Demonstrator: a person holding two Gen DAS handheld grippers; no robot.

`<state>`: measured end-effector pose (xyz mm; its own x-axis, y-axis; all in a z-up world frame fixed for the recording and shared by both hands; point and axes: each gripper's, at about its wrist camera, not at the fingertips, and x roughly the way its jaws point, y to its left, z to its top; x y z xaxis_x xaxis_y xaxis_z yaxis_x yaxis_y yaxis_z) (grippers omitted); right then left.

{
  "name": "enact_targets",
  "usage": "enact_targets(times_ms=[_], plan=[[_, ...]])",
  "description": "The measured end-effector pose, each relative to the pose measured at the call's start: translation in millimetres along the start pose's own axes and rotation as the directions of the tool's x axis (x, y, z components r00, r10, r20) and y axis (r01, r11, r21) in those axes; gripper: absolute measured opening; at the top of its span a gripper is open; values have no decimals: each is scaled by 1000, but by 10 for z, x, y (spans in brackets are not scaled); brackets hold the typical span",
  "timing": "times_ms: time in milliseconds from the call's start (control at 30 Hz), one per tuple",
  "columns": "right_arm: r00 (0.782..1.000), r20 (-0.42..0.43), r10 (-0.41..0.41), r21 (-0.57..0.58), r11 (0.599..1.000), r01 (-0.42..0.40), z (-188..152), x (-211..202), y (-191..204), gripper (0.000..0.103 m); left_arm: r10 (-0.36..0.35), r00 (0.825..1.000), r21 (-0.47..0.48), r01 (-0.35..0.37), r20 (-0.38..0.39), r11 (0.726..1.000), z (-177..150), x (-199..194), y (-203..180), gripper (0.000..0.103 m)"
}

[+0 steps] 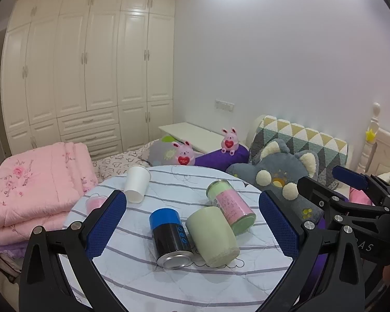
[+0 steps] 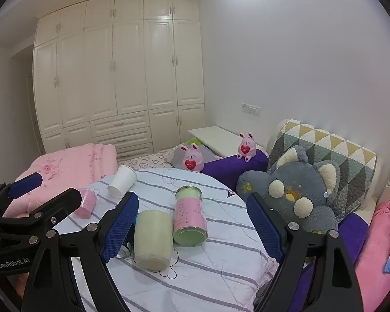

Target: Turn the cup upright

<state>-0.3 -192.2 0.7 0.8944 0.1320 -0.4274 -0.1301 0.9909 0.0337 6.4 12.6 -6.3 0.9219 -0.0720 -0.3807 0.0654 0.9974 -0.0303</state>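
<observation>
Both pairs of fingers (image 1: 109,221) are spread wide with nothing between them: my left gripper (image 1: 192,223) hovers over the near edge of the round table (image 1: 169,280), and my right gripper (image 2: 192,228) hovers alongside it, fingers (image 2: 122,223) pointing forward and slightly down at the table.

I count five containers on the striped cloth. Three are cups: a pale green cup (image 1: 212,236), a white cup (image 1: 136,183) and a small pink cup (image 1: 95,204). The other two are a black can (image 1: 169,235) with a blue band and a clear jar (image 1: 231,206) with a pink label. All five lie on their sides. Behind the table I see two pink rabbit toys (image 1: 183,156), one grey plush cat (image 1: 280,176) and one folded pink quilt (image 1: 31,189).

The pale green cup lies near the middle of the table, its wide end facing me in the left view, touching the black can on one side and close against the jar on the other. In the right view it sits just beside my right gripper's left finger. The white cup lies apart, toward the far left edge, its mouth pointing away from me.
</observation>
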Motion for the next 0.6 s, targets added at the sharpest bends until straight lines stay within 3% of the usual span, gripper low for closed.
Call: enact_targets(times_ms=[600], plan=[[1000,-8,3,-6,1000,-3,-7,22,39,86,0,1000,-13,0,-10,1000,26,-16,63,103]])
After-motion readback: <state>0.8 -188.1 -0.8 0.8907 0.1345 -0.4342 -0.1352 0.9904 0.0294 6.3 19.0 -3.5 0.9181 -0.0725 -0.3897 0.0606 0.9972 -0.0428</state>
